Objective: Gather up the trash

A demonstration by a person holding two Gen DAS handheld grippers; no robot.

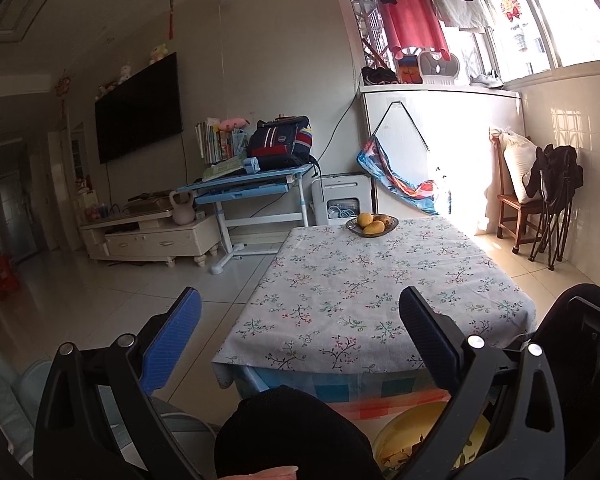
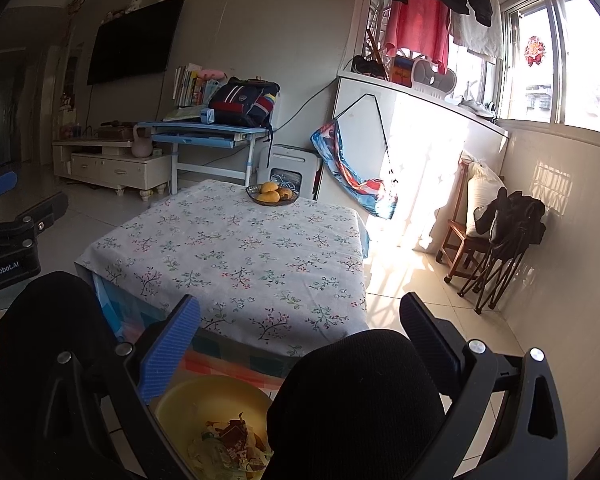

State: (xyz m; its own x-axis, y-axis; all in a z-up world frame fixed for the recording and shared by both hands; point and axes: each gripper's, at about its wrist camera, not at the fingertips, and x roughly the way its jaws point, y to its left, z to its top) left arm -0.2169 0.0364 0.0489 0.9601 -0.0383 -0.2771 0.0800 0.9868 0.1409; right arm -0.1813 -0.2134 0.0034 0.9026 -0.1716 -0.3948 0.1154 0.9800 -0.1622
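We hold both claws above near edge of bench (image 1: 364, 280). Left claw (image 1: 300, 320) spread wide, pinching nothing. Right claw (image 2: 300, 324) spread wide too, nothing between pads. Trash (image 2: 232, 440), crumpled wrappers, lies in yellow bin (image 2: 204, 400) on floor just below bench's near edge. Fruit bowl (image 1: 371, 225) at bench's far edge.

Hard daylight pours through the window (image 2: 572, 60) on the right, blowing the white cabinet (image 1: 440, 148) out to glare. The TV wall (image 1: 140, 108) sits dim. Fisheye bending curves every edge; the corners go black. Nearest dark shapes look soft, possibly out of focus.
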